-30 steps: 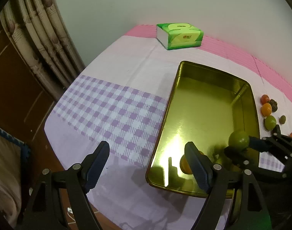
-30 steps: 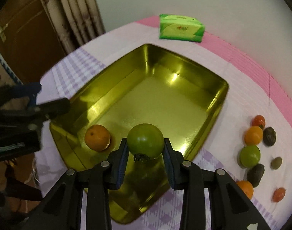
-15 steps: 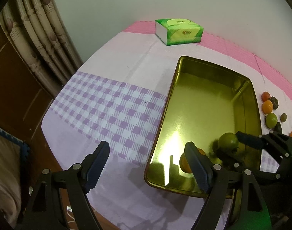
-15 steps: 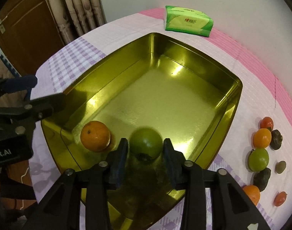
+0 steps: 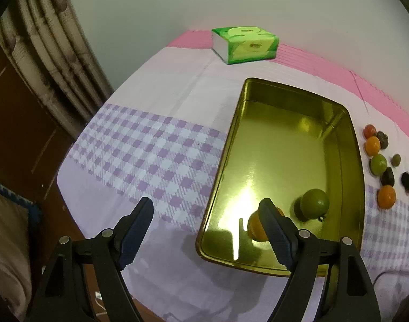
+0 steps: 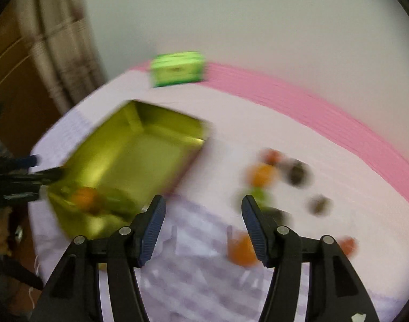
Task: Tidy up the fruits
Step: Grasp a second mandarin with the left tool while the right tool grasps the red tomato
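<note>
a gold tray point(image 5: 357, 166) on the checked desk point(image 5: 156, 158) holds an orange point(image 5: 254, 228) and a round, glossy green fruit point(image 5: 314, 204); right gripper point(image 6: 203, 216), jaws just spread and empty, likely heads next for the fruit row point(image 5: 378, 161) beside the tray; left gripper point(image 5: 205, 218) hovers, jaws spread.

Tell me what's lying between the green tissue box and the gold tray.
Nothing: in the left wrist view only bare pale tablecloth separates the tissue box from the tray.
</note>
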`<action>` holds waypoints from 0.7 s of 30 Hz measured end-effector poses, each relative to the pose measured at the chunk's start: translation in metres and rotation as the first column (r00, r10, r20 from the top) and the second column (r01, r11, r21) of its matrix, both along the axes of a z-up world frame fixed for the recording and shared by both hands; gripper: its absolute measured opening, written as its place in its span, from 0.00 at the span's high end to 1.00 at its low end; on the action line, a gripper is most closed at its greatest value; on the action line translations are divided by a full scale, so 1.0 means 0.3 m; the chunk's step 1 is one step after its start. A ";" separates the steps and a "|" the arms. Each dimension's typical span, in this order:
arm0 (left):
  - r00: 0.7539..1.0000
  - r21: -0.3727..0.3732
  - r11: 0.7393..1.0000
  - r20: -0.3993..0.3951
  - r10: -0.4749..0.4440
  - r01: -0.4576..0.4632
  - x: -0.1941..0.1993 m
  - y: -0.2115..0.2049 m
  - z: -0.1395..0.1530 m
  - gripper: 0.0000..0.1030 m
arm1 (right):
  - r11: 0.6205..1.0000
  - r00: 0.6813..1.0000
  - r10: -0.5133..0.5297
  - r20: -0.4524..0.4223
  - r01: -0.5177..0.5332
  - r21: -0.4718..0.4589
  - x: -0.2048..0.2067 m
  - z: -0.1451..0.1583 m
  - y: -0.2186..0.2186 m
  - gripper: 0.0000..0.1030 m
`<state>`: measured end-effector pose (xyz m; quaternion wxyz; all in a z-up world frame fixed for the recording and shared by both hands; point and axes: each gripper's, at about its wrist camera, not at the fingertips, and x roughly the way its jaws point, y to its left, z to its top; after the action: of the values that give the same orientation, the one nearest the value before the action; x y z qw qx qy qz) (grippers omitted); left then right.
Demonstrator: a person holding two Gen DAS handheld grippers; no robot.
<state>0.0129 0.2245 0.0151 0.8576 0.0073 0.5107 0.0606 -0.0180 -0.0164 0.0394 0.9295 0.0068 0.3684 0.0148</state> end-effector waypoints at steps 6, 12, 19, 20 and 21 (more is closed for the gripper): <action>0.996 -0.014 0.996 0.008 -0.087 0.087 -0.008 -0.065 0.003 0.21 | 0.980 0.978 -0.200 -0.067 0.200 -0.007 -0.085 -0.114 -0.285 0.45; 0.985 -0.005 0.985 0.015 -0.174 0.174 -0.020 -0.185 0.019 0.21 | 0.960 0.958 -0.267 -0.101 0.273 0.056 -0.117 -0.211 -0.415 0.50; 0.955 -0.018 0.955 0.025 -0.295 0.295 -0.003 -0.375 0.038 0.21 | 0.952 0.955 -0.286 -0.079 0.293 0.086 -0.074 -0.237 -0.451 0.56; 0.950 -0.014 0.950 0.028 -0.311 0.312 -0.002 -0.402 0.042 0.21 | 0.952 0.955 -0.288 -0.076 0.294 0.082 -0.069 -0.241 -0.451 0.57; 0.944 -0.013 0.944 0.030 -0.329 0.329 0.000 -0.427 0.044 0.21 | 0.952 0.954 -0.289 -0.073 0.295 0.078 -0.061 -0.244 -0.452 0.59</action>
<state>0.0129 0.0963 0.0283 0.8625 0.0839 0.4912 -0.0878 -0.0363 -0.1520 -0.0338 0.9086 0.1024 0.3906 -0.1068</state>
